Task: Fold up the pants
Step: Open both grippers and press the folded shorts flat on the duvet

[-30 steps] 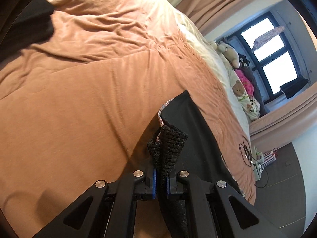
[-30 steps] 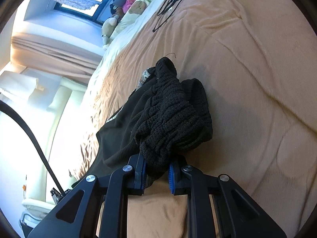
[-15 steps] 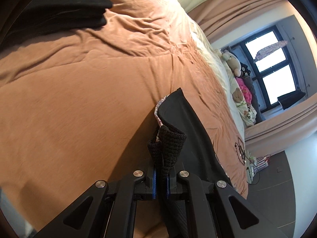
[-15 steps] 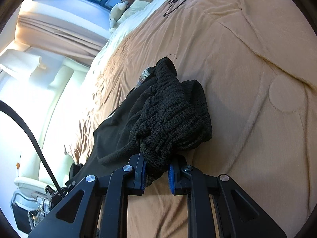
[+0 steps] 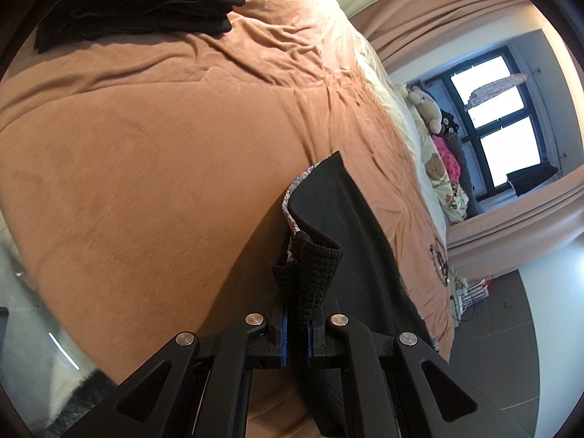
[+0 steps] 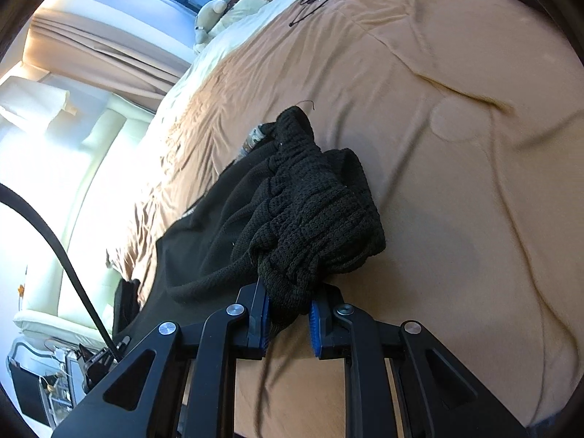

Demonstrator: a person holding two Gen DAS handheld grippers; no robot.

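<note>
Both tongs were clamped on the pants. Left tongs (image 5: 295, 332) pinched nearly closed on a thin fold of the knit waistband (image 5: 310, 273), with the patterned lining (image 5: 292, 200) showing at the edge. Right tongs (image 6: 288, 319) held a thicker bunched wad of the same ribbed knit, jaws narrow but not fully closed, fabric filling the gap.

Pants (image 6: 204, 241) were black, lifted at the gripped end, with the rest draped down and trailing onto the bed (image 5: 146, 146), whose tan duvet was wrinkled. A separate folded dark garment (image 5: 138, 3) lay far up the bed in the left wrist view, well apart.

Handling, my read: light, fully limp, no stiffness, so it sags wherever unsupported. The knit band is thick and grippy, so slip risk looked low; the smoother leg fabric would slide more easily. Best hold is the waistband at its two outer corners, spread taut. Right-side grip was bunched rather than at a clean corner, so the fold edge may come out uneven unless it's re-gripped or shaken flat. The duvet is soft and may drag the cloth.
</note>
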